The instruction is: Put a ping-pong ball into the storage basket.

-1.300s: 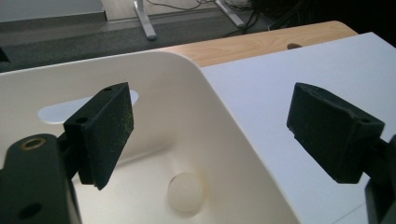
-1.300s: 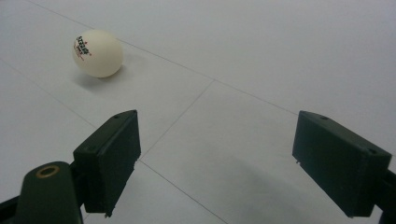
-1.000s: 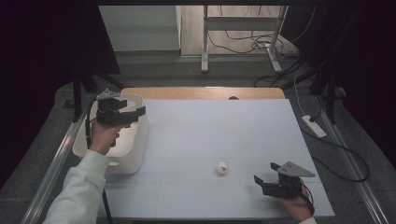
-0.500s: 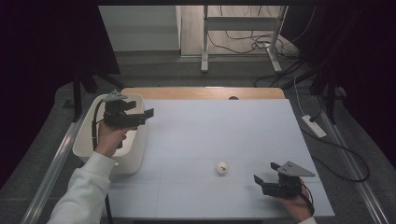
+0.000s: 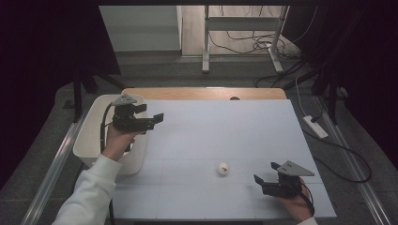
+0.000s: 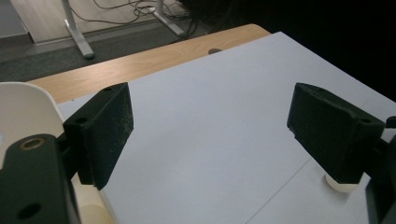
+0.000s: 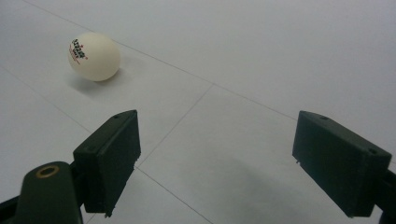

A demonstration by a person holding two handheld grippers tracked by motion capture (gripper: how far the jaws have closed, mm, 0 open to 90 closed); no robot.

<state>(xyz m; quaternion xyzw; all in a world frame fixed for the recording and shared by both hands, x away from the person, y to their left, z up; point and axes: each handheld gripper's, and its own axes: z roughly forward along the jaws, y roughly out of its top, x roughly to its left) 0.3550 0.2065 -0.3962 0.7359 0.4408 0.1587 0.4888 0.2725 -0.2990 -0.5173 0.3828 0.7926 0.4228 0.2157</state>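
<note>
A white ping-pong ball (image 5: 223,168) with a small printed mark lies on the white tabletop (image 5: 225,126), toward the near right. My right gripper (image 5: 265,172) rests low on the table just right of it, jaws open and pointing left. In the right gripper view the ball (image 7: 93,56) sits ahead and to the left, outside the open right gripper (image 7: 215,154). My left gripper (image 5: 150,115) hovers at the table's left edge, over the rim of a white bin (image 5: 91,136), open and holding nothing. In the left gripper view its right jaw partly hides the ball (image 6: 343,185); the left gripper (image 6: 210,126) frames bare table.
The white bin (image 6: 23,107) stands beside the table's left edge. A wooden strip (image 5: 202,93) with a small hole runs along the far edge. Beyond it are a metal stand (image 5: 206,42) and floor cables. A power strip (image 5: 315,126) lies on the floor at right.
My left gripper has shifted rightward from above the bin toward the table's left edge, jaws still open. The right gripper and the ball have stayed put.
</note>
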